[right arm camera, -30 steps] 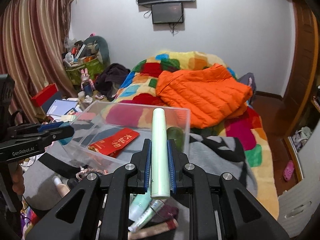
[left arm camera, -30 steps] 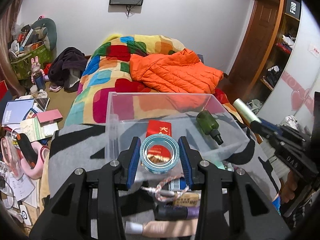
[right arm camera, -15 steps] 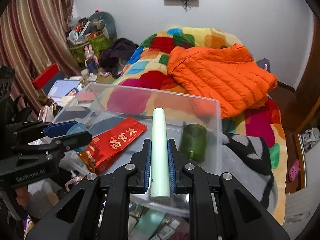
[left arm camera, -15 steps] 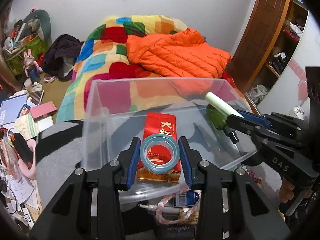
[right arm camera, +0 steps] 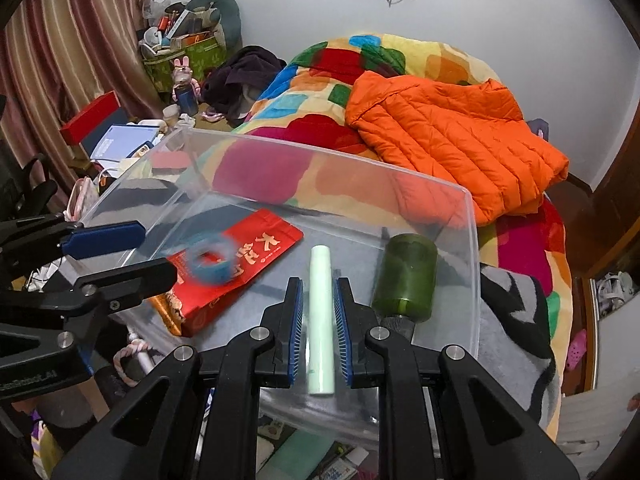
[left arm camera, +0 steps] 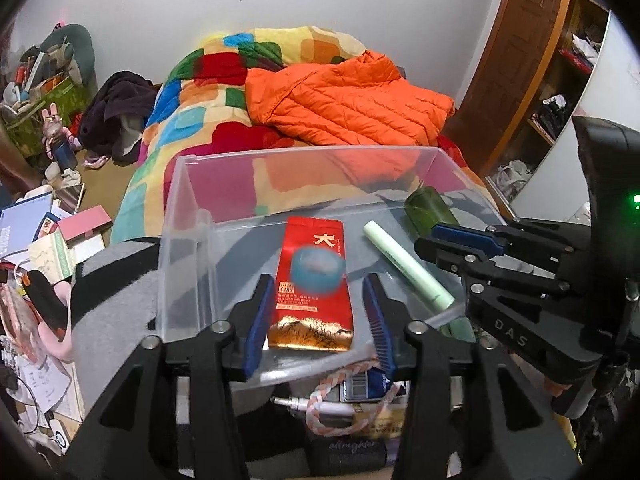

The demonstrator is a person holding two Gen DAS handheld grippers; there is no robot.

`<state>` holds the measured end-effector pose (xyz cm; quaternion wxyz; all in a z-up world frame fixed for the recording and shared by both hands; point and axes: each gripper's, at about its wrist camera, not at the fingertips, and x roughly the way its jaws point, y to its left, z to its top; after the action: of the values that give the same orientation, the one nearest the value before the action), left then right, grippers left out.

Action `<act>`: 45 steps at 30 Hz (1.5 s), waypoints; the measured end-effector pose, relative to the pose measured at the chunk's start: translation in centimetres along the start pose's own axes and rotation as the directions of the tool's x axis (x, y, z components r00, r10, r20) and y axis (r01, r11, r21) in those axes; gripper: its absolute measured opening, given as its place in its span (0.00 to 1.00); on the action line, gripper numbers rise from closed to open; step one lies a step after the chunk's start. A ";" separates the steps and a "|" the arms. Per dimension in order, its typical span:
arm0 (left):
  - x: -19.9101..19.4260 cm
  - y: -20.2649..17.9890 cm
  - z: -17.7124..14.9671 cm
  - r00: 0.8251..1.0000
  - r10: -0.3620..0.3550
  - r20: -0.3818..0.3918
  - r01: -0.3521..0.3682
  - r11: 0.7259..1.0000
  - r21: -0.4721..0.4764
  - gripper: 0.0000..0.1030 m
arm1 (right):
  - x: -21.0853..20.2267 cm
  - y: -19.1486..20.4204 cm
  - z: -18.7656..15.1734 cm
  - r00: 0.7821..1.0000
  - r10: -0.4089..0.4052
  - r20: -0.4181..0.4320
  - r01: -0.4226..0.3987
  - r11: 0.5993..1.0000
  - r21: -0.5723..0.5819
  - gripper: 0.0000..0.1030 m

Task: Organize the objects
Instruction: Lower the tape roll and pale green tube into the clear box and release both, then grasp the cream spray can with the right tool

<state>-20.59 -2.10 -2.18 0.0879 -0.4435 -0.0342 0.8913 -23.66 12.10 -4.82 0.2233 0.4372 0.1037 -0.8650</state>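
Note:
A clear plastic bin (left arm camera: 180, 216) (right arm camera: 472, 240) sits on the bed and holds a red packet (left arm camera: 314, 280) (right arm camera: 240, 264) and a dark green bottle (left arm camera: 426, 208) (right arm camera: 406, 276). My left gripper (left arm camera: 318, 312) (right arm camera: 120, 252) is open over the bin; a blue tape roll (left arm camera: 318, 270) (right arm camera: 210, 260), blurred, is free between and ahead of its fingers, above the packet. My right gripper (right arm camera: 316, 304) (left arm camera: 452, 248) has its jaws slightly apart around a pale green tube (right arm camera: 320, 320) (left arm camera: 408, 268), which appears loose over the bin.
An orange jacket (left arm camera: 344, 100) lies on the colourful blanket (left arm camera: 224, 68) behind the bin. A braided cord (left arm camera: 344, 376), tubes and small items lie in front of the bin. Books and clutter (left arm camera: 40, 232) cover the floor at left. A wardrobe stands at right.
Both grippers moved forward over the bin. My left gripper opened and let go of the tape roll. My right gripper's jaws parted slightly from the green tube.

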 end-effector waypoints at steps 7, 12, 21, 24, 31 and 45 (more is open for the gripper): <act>-3.2 0.2 -1.2 0.999 -0.001 0.048 0.001 1.000 0.000 0.61 | -3.9 0.5 -0.7 0.997 -0.026 0.079 0.028 0.999 -0.018 0.29; -5.7 0.6 -3.5 0.997 0.027 0.078 -0.029 0.999 0.020 0.70 | -7.5 0.9 -2.1 0.988 -0.048 0.150 0.055 0.998 -0.040 0.42; -5.4 3.5 -8.7 0.999 0.045 0.014 -0.045 0.999 -0.026 0.77 | -9.6 -0.5 -7.9 0.986 -0.105 0.133 0.099 0.994 0.046 0.52; -4.7 3.9 -9.7 1.000 0.017 -0.002 -0.018 0.999 -0.052 0.77 | -8.8 -1.2 -10.1 0.992 -0.098 0.077 0.090 0.991 0.096 0.52; -3.1 3.6 -11.2 0.996 -0.079 -0.039 0.076 0.994 -0.080 0.77 | -6.7 -2.4 -13.5 0.999 -0.046 -0.006 0.046 0.974 0.224 0.52; -6.1 -1.8 -16.0 0.990 -0.129 -0.061 0.131 0.991 0.028 0.76 | -5.8 -1.8 -13.7 1.000 0.012 -0.007 -0.009 0.964 0.266 0.46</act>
<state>-3.97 -1.79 -6.79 0.1538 -0.4652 -0.0463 0.8705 -11.81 20.53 -8.31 0.1668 0.4674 -0.0145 -0.8681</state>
